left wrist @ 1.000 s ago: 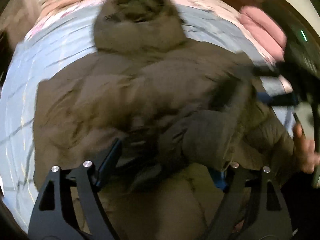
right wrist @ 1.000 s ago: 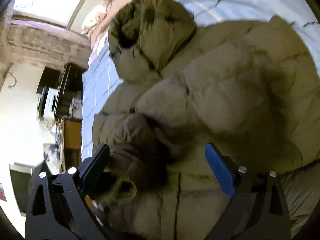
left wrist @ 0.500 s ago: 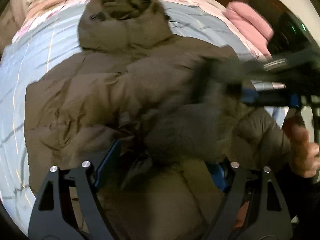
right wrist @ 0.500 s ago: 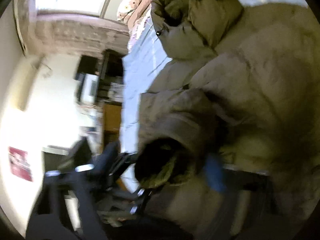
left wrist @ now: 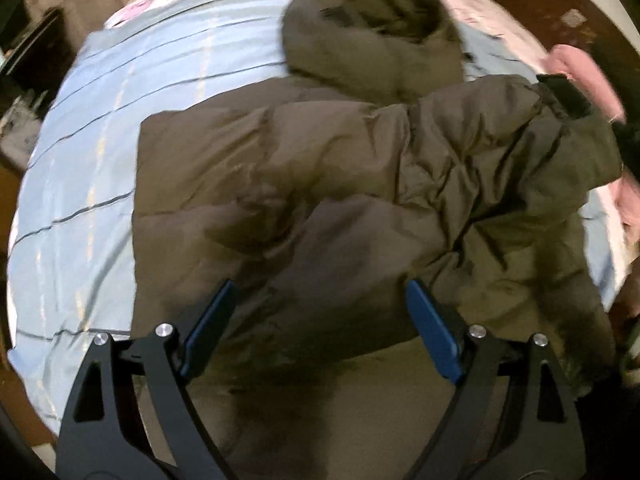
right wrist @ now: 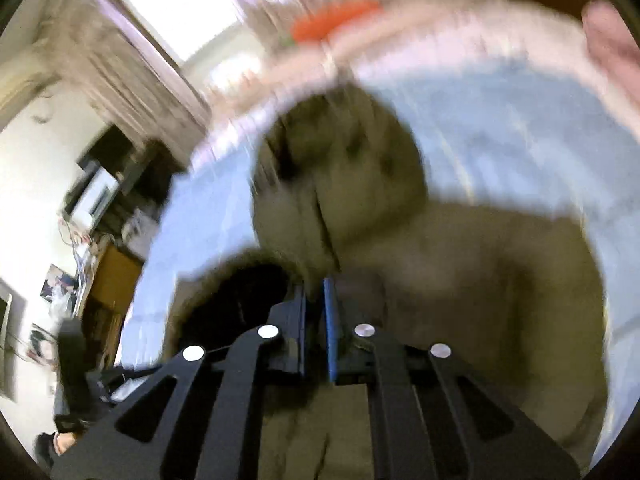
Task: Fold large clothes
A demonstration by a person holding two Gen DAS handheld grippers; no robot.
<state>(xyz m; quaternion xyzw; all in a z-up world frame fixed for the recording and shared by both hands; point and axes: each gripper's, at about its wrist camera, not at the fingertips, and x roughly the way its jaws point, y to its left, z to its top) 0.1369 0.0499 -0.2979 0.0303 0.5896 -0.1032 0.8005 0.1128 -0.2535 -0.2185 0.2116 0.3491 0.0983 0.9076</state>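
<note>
An olive-brown hooded puffer jacket (left wrist: 328,184) lies on a light blue striped bed sheet (left wrist: 100,128), hood (left wrist: 372,36) toward the far end. One sleeve lies folded across the body toward the right. My left gripper (left wrist: 316,312) is open just above the jacket's lower part, holding nothing. In the blurred right wrist view the jacket (right wrist: 460,280) fills the middle. My right gripper (right wrist: 316,284) is shut on the jacket's sleeve near its dark, fur-edged cuff opening (right wrist: 244,300).
Pink bedding (left wrist: 580,68) lies at the bed's right side and far end. An orange object (right wrist: 332,24) sits at the head of the bed. Dark furniture (right wrist: 108,184) and a wooden cabinet stand left of the bed, under a bright window (right wrist: 180,4).
My right gripper has closed on the sleeve cuff and swung it across the jacket. My left gripper stays open and has pulled back a little. The right gripper has left the left wrist view.
</note>
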